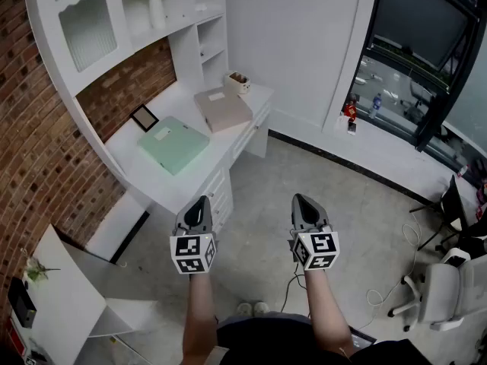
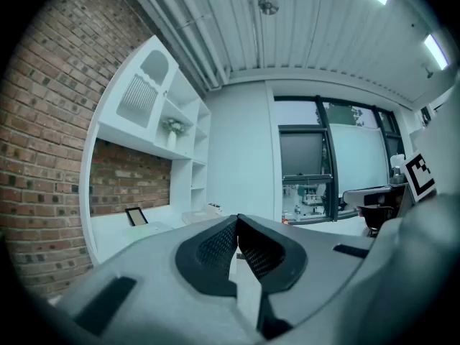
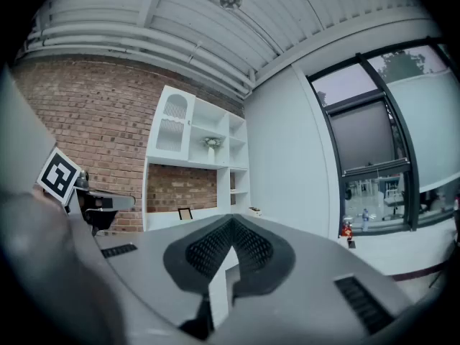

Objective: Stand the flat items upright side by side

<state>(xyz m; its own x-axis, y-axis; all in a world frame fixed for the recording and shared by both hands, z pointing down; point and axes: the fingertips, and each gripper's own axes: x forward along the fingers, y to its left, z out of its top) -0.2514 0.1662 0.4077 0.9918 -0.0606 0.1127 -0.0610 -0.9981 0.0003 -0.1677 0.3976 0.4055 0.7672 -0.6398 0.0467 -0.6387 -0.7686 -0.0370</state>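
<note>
Flat items, two of them, lie face-up on the white desk (image 1: 129, 157). A pale green one (image 1: 173, 144) is nearer me and a beige one (image 1: 222, 108) lies past it. They are close together but apart, each turned at its own angle, and neither stands upright. Each carries a small white label whose print is too small to read. Whether they are boxes or folders I cannot tell.

Near the green one, a small dark picture frame (image 1: 144, 118) leans by the brick wall. At the desk's far end a small cream holder (image 1: 238, 82) has brownish bits poking out of its top (too tiny to name). Up in the shelf unit, a white vase (image 1: 157, 10) holds pale flowers in an open compartment. Beside it a ribbed-glass door (image 1: 87, 29) hides whatever sits behind it.

My left claw (image 1: 201, 202) and my right claw (image 1: 300, 201) hang side by side over the floor, well apart from the desk, both pointing roughly level. Each is clenched, its dark ribbed pads meeting at the tips with nothing caught between them. My forearms run off the bottom edge of the head view, and a white chair (image 1: 449, 291) at the right is cut off by the frame.
</note>
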